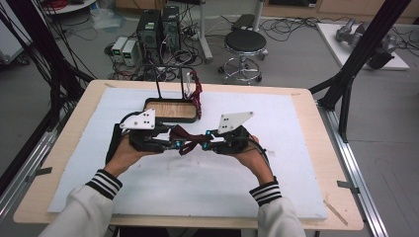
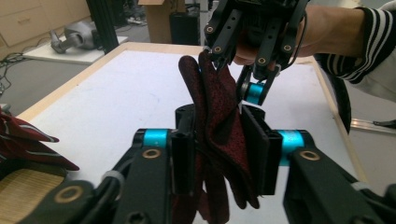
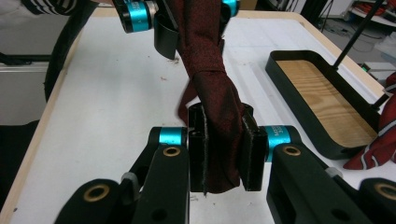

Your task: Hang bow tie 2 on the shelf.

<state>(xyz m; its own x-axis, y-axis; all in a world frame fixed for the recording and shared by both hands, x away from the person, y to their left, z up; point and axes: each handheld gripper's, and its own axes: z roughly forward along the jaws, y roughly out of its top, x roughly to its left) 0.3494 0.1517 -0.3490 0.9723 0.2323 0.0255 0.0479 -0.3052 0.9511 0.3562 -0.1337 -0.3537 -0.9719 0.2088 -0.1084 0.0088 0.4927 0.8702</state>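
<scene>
A dark red tie (image 1: 190, 139) hangs stretched between my two grippers above the white mat (image 1: 276, 163). My left gripper (image 2: 219, 154) is shut on one bunched part of the tie (image 2: 215, 93), with cloth drooping below its pads. Opposite it, my right gripper (image 3: 224, 154) is shut on the tie's folded end (image 3: 210, 60). In the high view the left gripper (image 1: 180, 144) and right gripper (image 1: 207, 144) face each other, tips close together, in the middle of the table.
A black tray with a wooden bottom (image 1: 170, 120) stands behind the grippers, with a thin black stand rising from it. A striped red tie (image 1: 197, 94) hangs there and drapes beside the tray (image 3: 299, 107). Stool, computers and cables lie beyond the table.
</scene>
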